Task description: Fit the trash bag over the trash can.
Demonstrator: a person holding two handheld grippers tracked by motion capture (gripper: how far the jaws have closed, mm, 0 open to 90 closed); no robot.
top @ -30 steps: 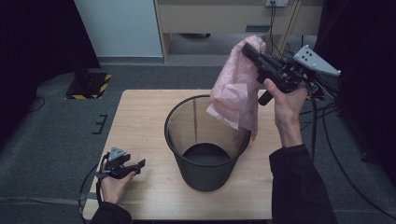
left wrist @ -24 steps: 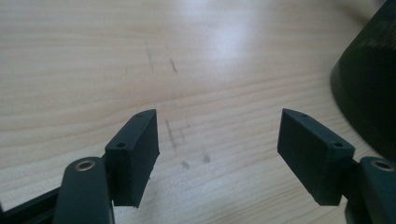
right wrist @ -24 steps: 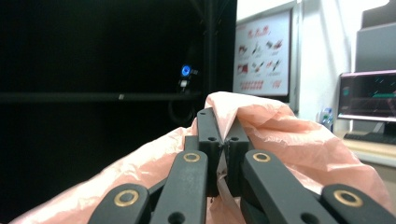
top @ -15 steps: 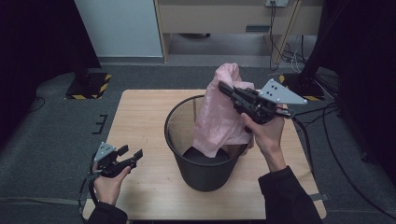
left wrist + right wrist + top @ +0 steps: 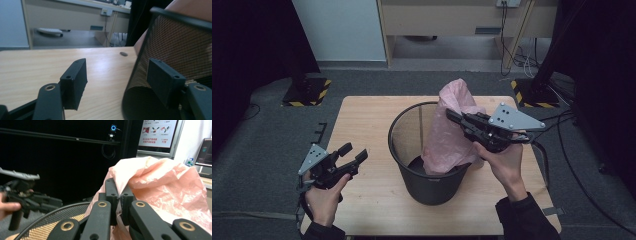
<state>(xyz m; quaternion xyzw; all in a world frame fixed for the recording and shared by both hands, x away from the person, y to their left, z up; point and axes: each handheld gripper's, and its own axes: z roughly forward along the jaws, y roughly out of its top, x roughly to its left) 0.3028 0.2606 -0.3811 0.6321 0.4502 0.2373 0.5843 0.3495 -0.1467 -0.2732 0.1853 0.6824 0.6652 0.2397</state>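
— On the grey carpet stood a wooden table (image 5: 362, 125); the poster's (image 5: 160, 131) writing was too small to read.
— And the pink bag (image 5: 447, 135)?
— Lower now, partly inside the black mesh bin (image 5: 404, 150), pinched by the closed right gripper (image 5: 451, 115).
— The left gripper (image 5: 353, 153)?
— Raised, jaws apart and narrowing, nothing between them.

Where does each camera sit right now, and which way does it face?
High view: above the person's side, looking forward and down on the wooden table; both hands and forearms show.
Left gripper view: on the left gripper, facing the black mesh bin; its open jaws show.
Right gripper view: on the right gripper, jaws shut on the pink plastic bag.
All three share the bin.
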